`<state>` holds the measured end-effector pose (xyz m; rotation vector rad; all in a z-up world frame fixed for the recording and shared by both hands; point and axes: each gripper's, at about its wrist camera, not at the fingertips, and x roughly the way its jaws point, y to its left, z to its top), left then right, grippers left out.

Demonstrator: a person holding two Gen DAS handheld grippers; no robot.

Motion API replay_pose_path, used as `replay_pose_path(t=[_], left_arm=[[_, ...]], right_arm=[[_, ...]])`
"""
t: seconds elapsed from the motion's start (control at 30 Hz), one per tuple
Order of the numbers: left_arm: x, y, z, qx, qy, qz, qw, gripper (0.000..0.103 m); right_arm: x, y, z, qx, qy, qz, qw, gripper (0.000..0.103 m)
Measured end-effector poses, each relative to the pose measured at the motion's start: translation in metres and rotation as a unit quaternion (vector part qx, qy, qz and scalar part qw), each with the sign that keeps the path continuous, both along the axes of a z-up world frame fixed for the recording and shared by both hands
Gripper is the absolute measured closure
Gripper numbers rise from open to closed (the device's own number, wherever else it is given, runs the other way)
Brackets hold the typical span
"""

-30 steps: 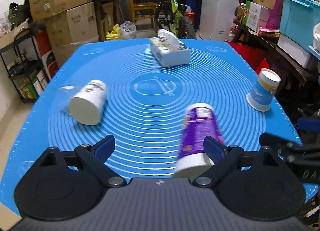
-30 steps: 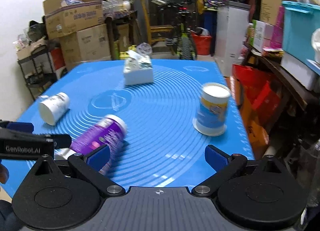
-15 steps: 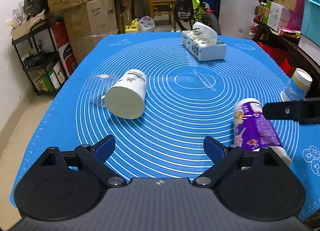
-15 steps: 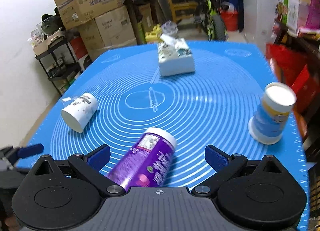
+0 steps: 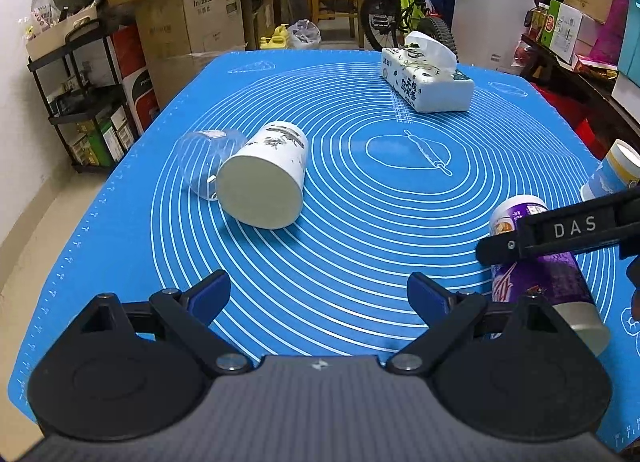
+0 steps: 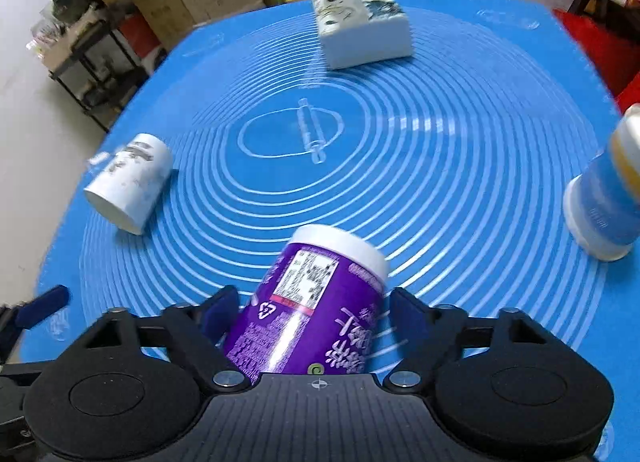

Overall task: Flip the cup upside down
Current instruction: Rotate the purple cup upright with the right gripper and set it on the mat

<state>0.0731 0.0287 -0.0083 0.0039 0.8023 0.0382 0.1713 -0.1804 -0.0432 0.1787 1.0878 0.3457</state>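
A purple cup (image 6: pixel 316 302) lies on its side on the blue mat (image 6: pixel 440 181), between the open fingers of my right gripper (image 6: pixel 310 312); I cannot tell whether the pads touch it. It also shows in the left wrist view (image 5: pixel 540 274), partly behind the right gripper's finger (image 5: pixel 560 227). A white cup (image 5: pixel 264 177) lies on its side at mid left, with a clear glass (image 5: pixel 204 157) lying beside it. My left gripper (image 5: pixel 320 292) is open and empty above the mat's near edge.
A blue and yellow cup (image 6: pixel 604 205) stands upside down at the right edge. A tissue box (image 5: pixel 426 79) sits at the far side. Cardboard boxes (image 5: pixel 188 17), a shelf rack (image 5: pixel 80 101) and a bicycle (image 5: pixel 404 17) stand beyond the table.
My right gripper has moved forward and down around the purple cup. My left gripper has swung left and closer to the white cup.
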Motion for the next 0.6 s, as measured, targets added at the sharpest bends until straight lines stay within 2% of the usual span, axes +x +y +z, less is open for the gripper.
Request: replay_pose_path(t=[0.17,0.27,0.33,0.43,0.53,0.6], left_arm=[[-0.001,0.0,0.001,-0.003,-0.001,0.001,1.0,0.009],[-0.001,0.001,0.001,-0.007,-0.002,0.001,1.0,0.009],[-0.002,0.001,0.002,-0.013,-0.004,0.002,0.9999,0.009],[-0.001,0.001,0.003,-0.023,-0.007,0.007,0.9997,0.009],[-0.002,0.0,0.004,-0.029,-0.009,0.008,0.9995,0.009],[-0.003,-0.002,0.004,-0.028,-0.011,0.005,0.9996,0.009]], right_arm=[[-0.011,-0.001,0.006,0.01,-0.031,0.005,0.999,0.029],[-0.026,-0.001,0.023,-0.022,-0.113,-0.024,0.993,0.034],[-0.041,0.001,0.034,-0.055,-0.176,-0.038,0.982,0.035],[-0.056,0.003,0.037,-0.078,-0.242,-0.051,0.966,0.036],[-0.066,0.004,0.031,-0.102,-0.326,-0.076,0.937,0.036],[-0.067,0.004,0.026,-0.113,-0.362,-0.085,0.921,0.037]])
